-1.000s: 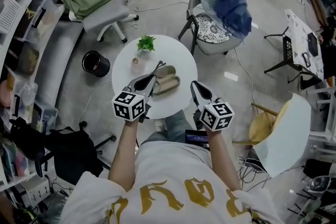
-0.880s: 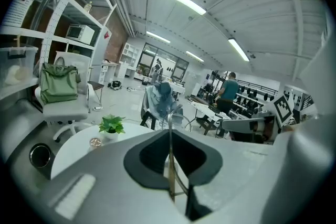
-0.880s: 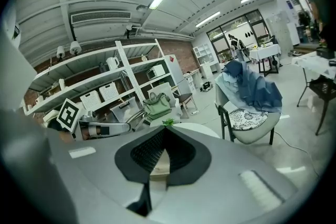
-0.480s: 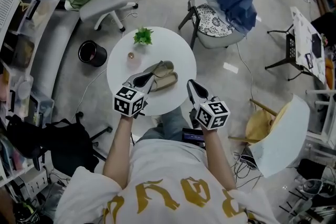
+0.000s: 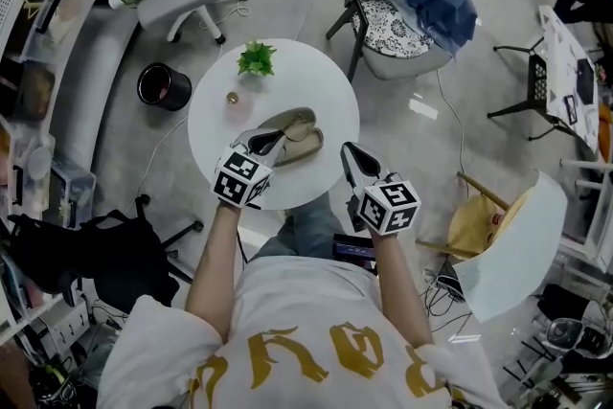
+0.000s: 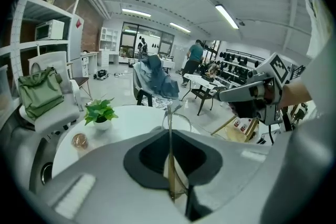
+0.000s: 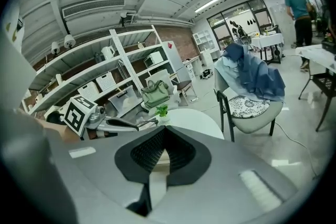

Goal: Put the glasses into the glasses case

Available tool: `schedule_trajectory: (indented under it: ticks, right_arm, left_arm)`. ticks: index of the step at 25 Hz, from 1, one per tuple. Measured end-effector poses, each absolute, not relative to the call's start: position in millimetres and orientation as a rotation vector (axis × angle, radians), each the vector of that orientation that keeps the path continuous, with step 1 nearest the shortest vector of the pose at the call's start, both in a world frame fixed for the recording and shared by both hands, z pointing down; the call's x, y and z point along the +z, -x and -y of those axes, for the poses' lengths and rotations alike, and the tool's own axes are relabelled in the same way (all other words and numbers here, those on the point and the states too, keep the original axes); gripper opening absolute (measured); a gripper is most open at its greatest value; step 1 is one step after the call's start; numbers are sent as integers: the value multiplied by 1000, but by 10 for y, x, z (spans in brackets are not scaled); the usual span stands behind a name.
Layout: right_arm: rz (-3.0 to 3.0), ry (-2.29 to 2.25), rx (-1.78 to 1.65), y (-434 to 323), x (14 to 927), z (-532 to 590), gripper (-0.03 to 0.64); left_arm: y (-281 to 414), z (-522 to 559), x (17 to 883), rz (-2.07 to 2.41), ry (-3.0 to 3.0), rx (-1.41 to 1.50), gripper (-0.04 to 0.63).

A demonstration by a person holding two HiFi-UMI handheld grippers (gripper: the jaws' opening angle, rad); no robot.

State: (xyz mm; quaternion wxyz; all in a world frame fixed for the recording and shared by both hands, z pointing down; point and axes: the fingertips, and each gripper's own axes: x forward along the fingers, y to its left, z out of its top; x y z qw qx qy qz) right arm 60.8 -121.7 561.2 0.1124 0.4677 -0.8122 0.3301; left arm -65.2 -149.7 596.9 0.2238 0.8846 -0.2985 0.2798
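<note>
Left gripper [image 5: 273, 141] pinching the glasses [image 6: 169, 113]; right gripper [image 5: 349, 151] pressed together, empty.
The glasses sit edge-on between the left jaws, at the left end of the open glasses case [image 5: 299, 135], which lies near the centre of the round table [image 5: 215, 115]. The right gripper hovers at the table's near right edge. A potted plant [image 5: 256, 59] stands at the far edge.
</note>
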Motion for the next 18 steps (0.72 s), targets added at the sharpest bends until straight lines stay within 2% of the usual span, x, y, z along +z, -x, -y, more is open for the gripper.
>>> schedule_trajectory:
  ticks: [8,18]
  right_arm:
    - [2356,-1347,1012,-666,5775,1296,21]
    - [2335,-1323,1106,-699,5943,1415,21]
  left_arm:
    - [576,1559,6259,779,-2459,944,12]
    - [553,1563,6580,761,-2389,985,13]
